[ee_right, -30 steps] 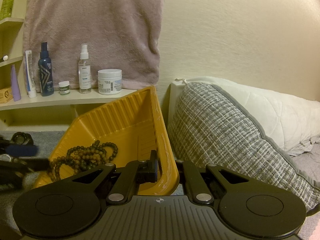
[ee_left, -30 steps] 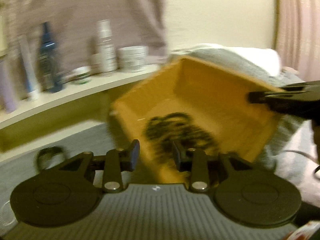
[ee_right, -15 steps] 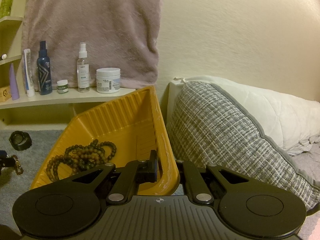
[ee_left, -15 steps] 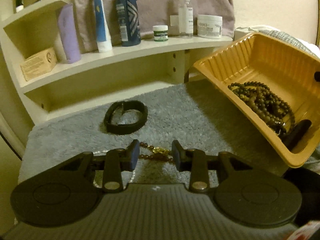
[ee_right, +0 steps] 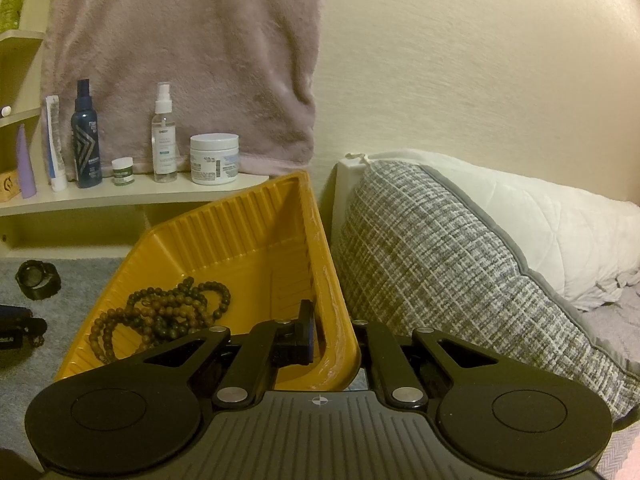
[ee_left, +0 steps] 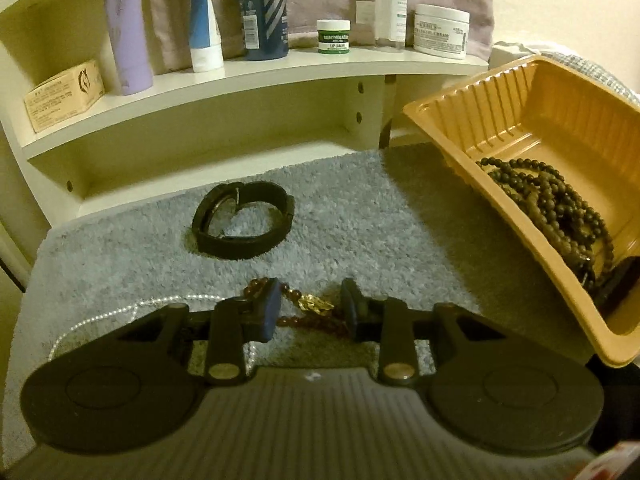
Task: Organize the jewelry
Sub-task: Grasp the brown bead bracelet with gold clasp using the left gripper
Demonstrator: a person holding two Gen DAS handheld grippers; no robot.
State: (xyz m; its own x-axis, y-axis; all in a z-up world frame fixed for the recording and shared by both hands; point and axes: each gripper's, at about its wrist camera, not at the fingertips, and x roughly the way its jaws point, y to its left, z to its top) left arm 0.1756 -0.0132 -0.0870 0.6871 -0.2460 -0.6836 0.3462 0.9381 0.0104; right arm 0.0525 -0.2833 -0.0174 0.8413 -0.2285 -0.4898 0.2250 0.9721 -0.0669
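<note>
A: Left wrist view. We log the left gripper [ee_left: 308,306] low over the grey mat [ee_left: 360,216], jaws moderately wide, nothing between the pads. A reddish-brown bead strand with a gold piece [ee_left: 310,308] lies on the mat in the gap, flanked by both fingers; we cannot tell whether either pad touches it. A pearl strand [ee_left: 100,318] trails off to the left, partly under the tool.

B: Beyond the fingers we note a black bracelet [ee_left: 242,220], looped and resting on the mat, well apart from the gripper. The yellow tray [ee_left: 452,120] sits tilted at right, its far end raised, a dark wooden bead necklace [ee_left: 556,204] heaped inside. The shelf [ee_left: 280,68] behind carries bottles and jars.

A: Right wrist view. The right gripper [ee_right: 332,340] is closed on the tray's near wall [ee_right: 328,264], one finger inside, the other outside. This grip is barely readable from the left camera, where only a dark shape shows at the tray's lower corner.

B: Here we see the necklace [ee_right: 160,312] piled toward the tray's lower left side. The grey woven cushion [ee_right: 460,272] is just beside the tray, with a white pillow [ee_right: 540,216] behind it; the left view catches only the cushion's edge. The bracelet [ee_right: 38,280] appears small at far left. The reddish strand and pearls are not legible here.
</note>
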